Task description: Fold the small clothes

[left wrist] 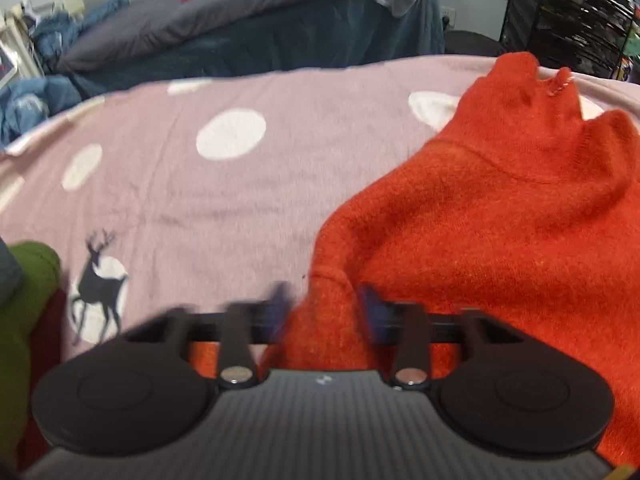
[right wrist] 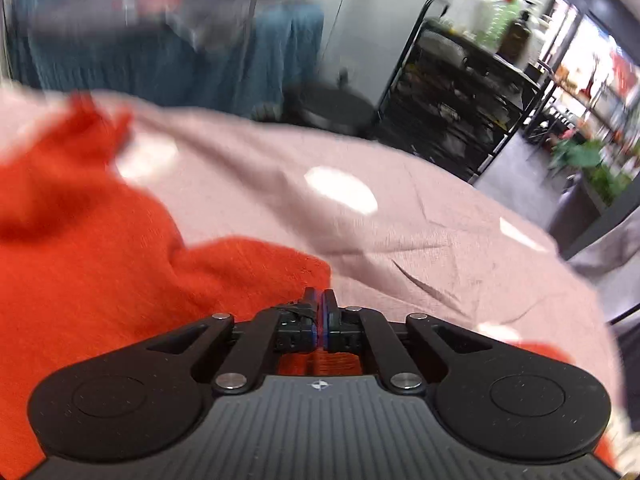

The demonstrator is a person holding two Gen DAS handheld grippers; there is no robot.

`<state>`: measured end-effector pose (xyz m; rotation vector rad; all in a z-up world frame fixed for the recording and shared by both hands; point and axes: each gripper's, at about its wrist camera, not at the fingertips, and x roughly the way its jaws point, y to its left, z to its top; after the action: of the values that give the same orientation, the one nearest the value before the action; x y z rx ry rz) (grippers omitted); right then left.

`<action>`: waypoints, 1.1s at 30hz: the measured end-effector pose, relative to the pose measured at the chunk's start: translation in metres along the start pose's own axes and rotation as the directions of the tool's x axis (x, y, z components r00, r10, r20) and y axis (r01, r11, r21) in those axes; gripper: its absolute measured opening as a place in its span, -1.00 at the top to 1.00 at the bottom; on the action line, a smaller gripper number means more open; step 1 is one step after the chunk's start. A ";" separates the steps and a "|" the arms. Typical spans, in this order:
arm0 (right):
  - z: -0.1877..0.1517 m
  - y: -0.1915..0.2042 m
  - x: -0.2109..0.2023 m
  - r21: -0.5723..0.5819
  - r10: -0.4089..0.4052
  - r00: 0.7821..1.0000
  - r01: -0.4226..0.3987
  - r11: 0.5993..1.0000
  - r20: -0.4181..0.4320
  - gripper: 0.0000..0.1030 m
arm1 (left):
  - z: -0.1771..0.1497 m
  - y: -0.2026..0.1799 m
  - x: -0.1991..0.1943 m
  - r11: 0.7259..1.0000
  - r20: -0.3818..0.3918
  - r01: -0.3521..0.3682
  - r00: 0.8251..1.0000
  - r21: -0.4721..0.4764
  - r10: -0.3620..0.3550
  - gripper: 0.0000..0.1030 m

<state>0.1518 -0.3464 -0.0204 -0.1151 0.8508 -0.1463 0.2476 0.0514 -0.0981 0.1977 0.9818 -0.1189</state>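
The orange-red sweater lies spread on the pink blanket, its turtleneck collar standing up at the far end and 1 sleeve trailing toward the near edge. It is a fuzzy, soft knit with a seam curving where the collar joins the body. No label or writing can be read on it.

The left gripper hangs over that sleeve's cuff, its jaws partly apart with the bunched cuff rising between the 2 blue pads. The view is blurred there, so I cannot tell whether the pads press the cloth or only flank it. The right gripper sits at the sweater's other side, its jaws drawn almost together; orange knit shows just behind and below the tips, but whether any fabric is pinched between them I cannot tell.

The blanket is a flat woolly weave, dusty pink with large white dots and a dark deer silhouette on 1 of them. At its near left corner lies something green. Beyond the bed stands another bed with grey bedding over a teal skirt, and to the right a black wire rack crowded with bottles, too blurred to read.
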 end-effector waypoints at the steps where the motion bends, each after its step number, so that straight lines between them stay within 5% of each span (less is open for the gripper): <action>1: -0.002 -0.003 -0.011 0.031 0.041 0.998 -0.043 0.999 0.045 0.35 | 0.000 -0.003 -0.006 1.000 0.013 -0.003 1.000 0.013 0.003 -0.74; 2: -0.002 -0.003 -0.020 0.038 0.064 0.996 -0.067 0.997 0.066 0.01 | -0.001 -0.005 -0.014 1.000 0.030 -0.011 1.000 0.025 0.010 -0.88; 6: -0.006 0.011 -0.055 0.002 0.120 0.983 -0.121 0.993 0.137 -0.15 | -0.011 -0.011 -0.058 0.999 0.094 -0.038 0.995 0.029 0.035 -0.97; 8: -0.010 0.017 -0.071 -0.022 0.126 0.979 -0.124 0.992 0.159 -0.64 | -0.026 -0.017 -0.081 1.000 0.132 0.016 0.991 0.026 -0.020 -0.99; 10: -0.020 0.022 -0.085 -0.038 0.135 0.978 -0.131 0.991 0.160 -0.79 | -0.045 -0.029 -0.101 0.997 0.148 0.068 0.986 0.031 -0.071 -0.99; 13: -0.043 0.034 -0.096 -0.026 0.194 0.975 -0.192 0.981 0.108 -0.77 | -0.083 -0.053 -0.119 0.991 0.123 0.093 0.987 0.097 -0.105 -0.99; 17: -0.083 0.063 -0.108 -0.049 0.251 0.966 -0.249 0.967 0.053 -0.77 | -0.137 -0.053 -0.135 0.994 0.098 0.004 0.995 0.111 -0.015 -0.98; 23: -0.153 0.075 -0.141 -0.010 0.268 0.963 -0.268 0.963 0.013 -0.78 | -0.189 0.012 -0.162 0.990 0.013 0.106 0.994 -0.098 -0.105 -0.86; 28: -0.193 0.064 -0.172 0.085 0.308 0.950 -0.304 0.949 -0.045 -0.79 | -0.216 0.020 -0.160 0.986 -0.102 0.153 0.982 -0.060 -0.159 -0.82; 31: -0.212 0.061 -0.188 0.121 0.324 0.942 -0.312 0.942 -0.092 -0.84 | -0.231 0.006 -0.155 0.991 -0.138 0.133 0.982 0.003 -0.132 -0.68; 33: -0.225 0.063 -0.196 0.137 0.348 0.930 -0.332 0.933 -0.121 -0.85 | -0.236 0.004 -0.160 0.988 -0.120 0.153 0.981 -0.005 -0.153 -0.38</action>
<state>-0.1401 -0.2597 -0.0322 0.1536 0.9914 0.1256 -0.0317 0.1092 -0.0910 0.1342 1.1171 -0.2525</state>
